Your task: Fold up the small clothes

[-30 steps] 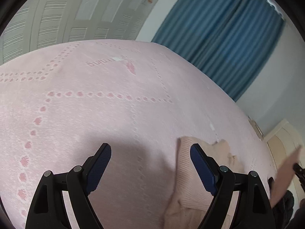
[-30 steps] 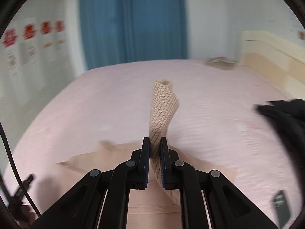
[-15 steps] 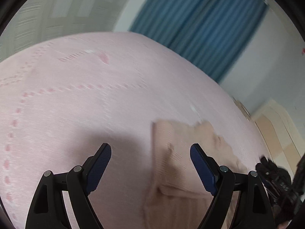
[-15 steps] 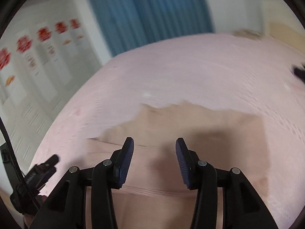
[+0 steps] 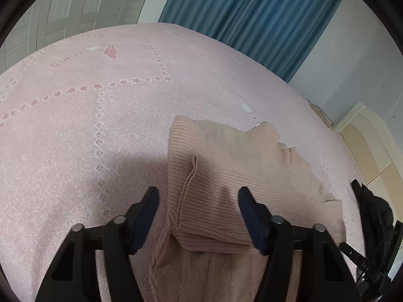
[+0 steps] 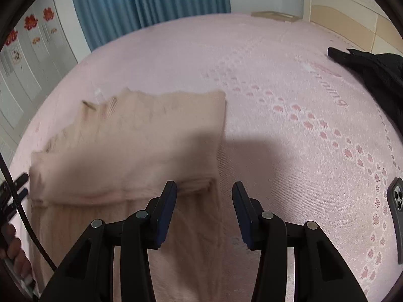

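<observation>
Your left gripper's (image 5: 199,201) fingers (image 5: 248,214): parted, just been closing, nothing pinched; the sweater's (image 5: 226,171) folded ribbed sleeve lies between and below them. Your right gripper's (image 6: 204,198) fingers (image 6: 166,209): parted and empty, jaws just opened; a second ago they clamped an upright ribbed sleeve, which now lies flat across the sweater.

Sweater: beige knit, flat on the pink bed cover (image 5: 88,138); centre right in the left wrist view, centre left in the right wrist view.

Writing: woven lettering on the bed cover (image 6: 330,88), upper right in the right wrist view, seen upside down, too partial to read. Small letters on a black part (image 5: 362,261), lower right in the left wrist view, unclear.

Phone (image 6: 398,211): dark, at the right edge. Black garment (image 6: 372,73): upper right.
</observation>
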A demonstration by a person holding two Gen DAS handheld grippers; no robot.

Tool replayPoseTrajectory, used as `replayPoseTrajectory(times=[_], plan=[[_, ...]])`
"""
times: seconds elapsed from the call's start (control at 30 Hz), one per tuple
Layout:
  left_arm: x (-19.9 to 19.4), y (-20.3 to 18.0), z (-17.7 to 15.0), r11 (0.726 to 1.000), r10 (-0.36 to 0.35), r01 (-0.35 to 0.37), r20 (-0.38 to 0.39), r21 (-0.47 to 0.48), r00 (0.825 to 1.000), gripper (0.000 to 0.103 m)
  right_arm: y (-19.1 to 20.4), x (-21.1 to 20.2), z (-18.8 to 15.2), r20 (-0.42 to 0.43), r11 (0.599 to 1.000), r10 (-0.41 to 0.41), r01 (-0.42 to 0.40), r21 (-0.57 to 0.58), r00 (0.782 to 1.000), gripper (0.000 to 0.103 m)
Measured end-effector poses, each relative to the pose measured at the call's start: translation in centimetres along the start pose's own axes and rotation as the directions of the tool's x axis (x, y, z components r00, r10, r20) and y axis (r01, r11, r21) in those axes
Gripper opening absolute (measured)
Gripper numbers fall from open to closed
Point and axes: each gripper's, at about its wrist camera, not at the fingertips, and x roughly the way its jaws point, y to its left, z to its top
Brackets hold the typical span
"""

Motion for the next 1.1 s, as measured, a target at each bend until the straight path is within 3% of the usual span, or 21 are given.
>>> replayPoseTrajectory(times=[0.2,0.33,0.5,0.77,0.87,0.97,1.1], plan=[[-0.1,-0.3,0.1,0.999,0.002,-0.002,0.018,0.045,1.0,0.05,-1.0,0.4,-0.2,-0.025,0.999,0.048,-0.048,0.0,0.999,0.045],[0.6,-0.5,0.1,0.999,0.018,-0.018,0.01,0.05,1.0,0.047,-0.9,-0.9,0.0,0.023,0.994,0.11,-0.11,0.0,0.994,0.045],[1.1,-1.4,0.4,0.995,0.04,-0.042,0.026,0.086,0.999,0.043,-2.1,-1.2,0.3,0.037,0.977,0.191,-0.194,0.086,0.981,0.045],[2.5,-1.7,1.1,0.993,0.084,-0.085,0.019,0.076,0.996,0.033,-2.4,-0.7,0.4,0.027,0.976,0.183,-0.185,0.115,0.983,0.045],[2.8,-1.8,1.2,0.992,0.103,-0.104,0.018,0.074,0.994,0.023,-2.4,-0.7,0.3,0.029,0.974,0.192,-0.194,0.119,0.981,0.045],[1.9,-2.3,1.2,0.99,0.102,-0.109,0.074,0.089,0.992,0.006,-2.3,-1.0,0.3,0.047,0.976,0.185,-0.189,0.11,0.982,0.045],[-0.8,-3.0,1.7,0.996,0.039,-0.055,0.192,0.077,0.981,0.006,-2.5,-1.1,0.5,0.069,0.97,0.202,-0.209,0.12,0.977,0.045]])
